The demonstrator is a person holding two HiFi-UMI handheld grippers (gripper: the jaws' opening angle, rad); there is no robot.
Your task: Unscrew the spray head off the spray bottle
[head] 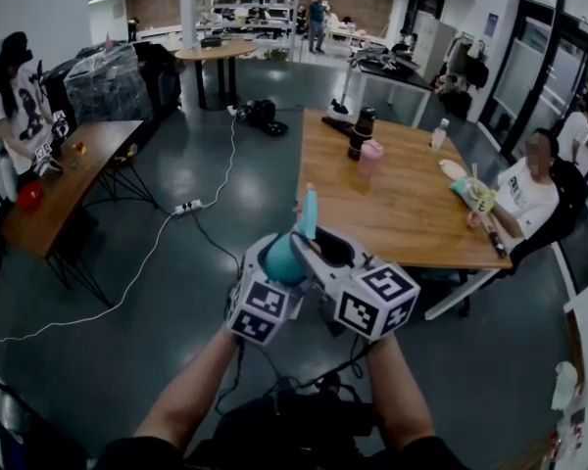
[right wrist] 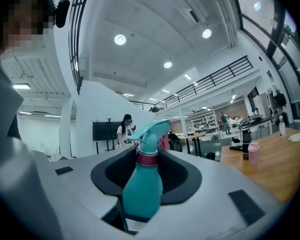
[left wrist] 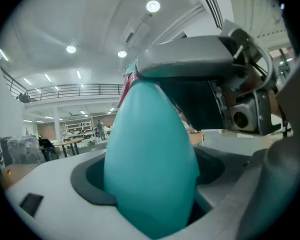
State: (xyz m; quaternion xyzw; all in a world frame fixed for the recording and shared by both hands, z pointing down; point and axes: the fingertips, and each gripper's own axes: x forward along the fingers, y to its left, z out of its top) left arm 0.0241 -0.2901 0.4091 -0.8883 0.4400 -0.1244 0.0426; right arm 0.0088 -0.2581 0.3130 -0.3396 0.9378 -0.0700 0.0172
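Note:
A teal spray bottle (head: 282, 258) with a teal spray head (head: 308, 213) is held in the air in front of me, between both grippers. My left gripper (head: 272, 274) is shut on the bottle's body (left wrist: 150, 159), which fills the left gripper view. A red collar (right wrist: 147, 158) sits under the spray head (right wrist: 152, 131). My right gripper (head: 330, 253) reaches in from the right, and one of its grey jaws (left wrist: 190, 59) lies across the bottle's top. In the right gripper view the bottle (right wrist: 142, 189) stands between the jaws, with dark space on both sides of its neck.
A wooden table (head: 402, 213) stands ahead on the right with a dark bottle (head: 361, 132) and a pink cup (head: 371, 157) on it; a person (head: 524, 199) sits at its far side. Another table (head: 73, 179) stands at the left. A white cable (head: 147, 262) crosses the floor.

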